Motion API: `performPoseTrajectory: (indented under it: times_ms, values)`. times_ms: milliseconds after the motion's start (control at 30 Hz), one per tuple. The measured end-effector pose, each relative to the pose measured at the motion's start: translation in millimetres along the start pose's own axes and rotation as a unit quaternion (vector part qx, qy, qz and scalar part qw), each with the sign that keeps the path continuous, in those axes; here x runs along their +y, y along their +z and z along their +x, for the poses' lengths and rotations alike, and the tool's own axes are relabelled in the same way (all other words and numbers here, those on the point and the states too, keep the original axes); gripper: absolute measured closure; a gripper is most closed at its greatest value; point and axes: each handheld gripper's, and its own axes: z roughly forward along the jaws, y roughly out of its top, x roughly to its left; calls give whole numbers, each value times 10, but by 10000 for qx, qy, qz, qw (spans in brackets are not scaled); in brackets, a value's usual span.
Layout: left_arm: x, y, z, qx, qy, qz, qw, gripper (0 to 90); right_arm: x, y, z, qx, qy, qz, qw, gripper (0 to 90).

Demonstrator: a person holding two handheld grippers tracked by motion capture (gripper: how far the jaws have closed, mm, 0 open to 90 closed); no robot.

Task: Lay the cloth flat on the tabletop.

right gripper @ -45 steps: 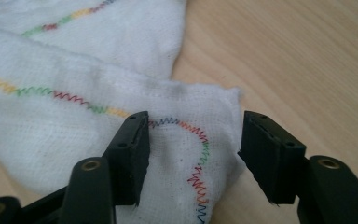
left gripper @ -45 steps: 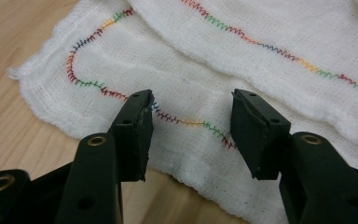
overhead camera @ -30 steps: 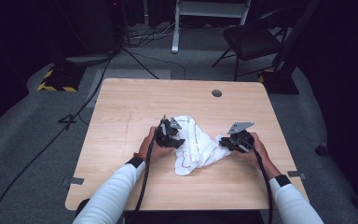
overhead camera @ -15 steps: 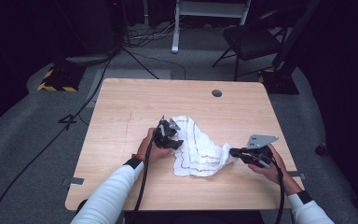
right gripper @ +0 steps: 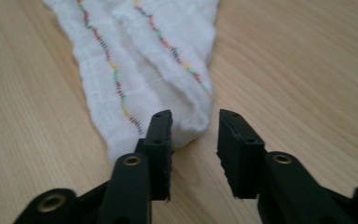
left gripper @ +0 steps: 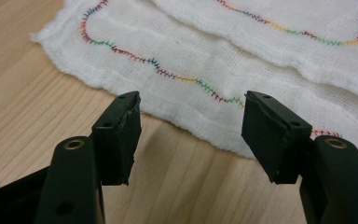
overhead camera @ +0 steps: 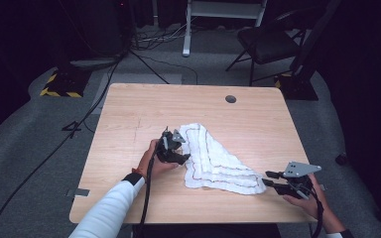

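Note:
A white cloth [overhead camera: 218,158] with wavy multicoloured stitching lies spread flat on the wooden table [overhead camera: 144,109]. My left gripper [overhead camera: 182,147] rests at the cloth's left edge. Its jaws have just been opening, and in the left gripper view [left gripper: 192,107] they stand apart with bare wood between them and the cloth's edge [left gripper: 168,88] just beyond. My right gripper [overhead camera: 268,178] sits at the cloth's front right corner. Its jaws [right gripper: 195,122] have also just been opening. The corner of the cloth [right gripper: 186,126] lies loose in the gap, and neither pad presses on it.
A small round hole [overhead camera: 230,99] is in the table near its far edge. On the floor beyond stand a dark chair [overhead camera: 273,42] and a white frame [overhead camera: 218,15]. Cables [overhead camera: 79,124] and a yellow-black striped block [overhead camera: 59,89] lie at the left.
My right gripper drew the cloth's corner out to the right and toward the front edge, stretching the bunched cloth flat, then opened off it. The left gripper's jaws widened at the cloth's left edge.

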Motion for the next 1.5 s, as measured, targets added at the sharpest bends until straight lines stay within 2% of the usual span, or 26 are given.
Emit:
performPoseTrajectory:
  times_ms: [100, 200, 367, 600, 767, 800, 867, 1000, 1133, 1233, 1333, 1367, 1433, 1500]
  values:
    - [-28, -44, 37, 29, -79, -39, 10000, 350, 83, -41, -3, -118, 15, -246, 9996, 591]
    - [-33, -26, 57, 73, -80, -43, 9999, 340, 196, 27, 36, -68, -149, -262, 9995, 583]
    - [-11, 58, 15, 3, 79, 103, 9999, 344, 376, 308, 131, 171, -413, -60, 9990, 581]
    - [7, 92, -11, -61, 82, 7, 9999, 339, 629, 631, 246, 439, -639, -81, 9970, 585]
    - [27, 101, -35, -101, 128, -6, 9999, 338, 839, 912, 389, 662, -857, -87, 9941, 588]
    - [29, 107, -41, -93, 130, 9, 9999, 337, 916, 1009, 456, 756, -965, -74, 9924, 587]
    - [33, 123, -44, -128, 130, 14, 9998, 336, 943, 1043, 479, 772, -999, -71, 9920, 586]
    - [60, 176, -53, -65, 150, 67, 9998, 334, 1041, 1235, 573, 942, -1120, 22, 9892, 575]
    - [125, 216, -33, -290, 56, -37, 9996, 309, 1080, 1371, 618, 889, -1210, 222, 9884, 575]
    - [173, 252, -31, -294, 73, -67, 9995, 304, 1078, 1441, 602, 747, -1220, 388, 9889, 578]
    - [194, 328, -33, -259, 88, 39, 9996, 302, 1056, 1494, 550, 651, -1116, 507, 9903, 601]
    - [196, 345, -36, -259, 70, 29, 9996, 296, 1048, 1497, 531, 683, -1076, 526, 9905, 617]
    - [204, 349, -33, -257, 119, 33, 9996, 293, 1039, 1480, 517, 670, -1057, 516, 9908, 711]
    - [200, 346, -23, -295, 121, 26, 9995, 293, 1040, 1454, 511, 564, -1135, 539, 9905, 792]
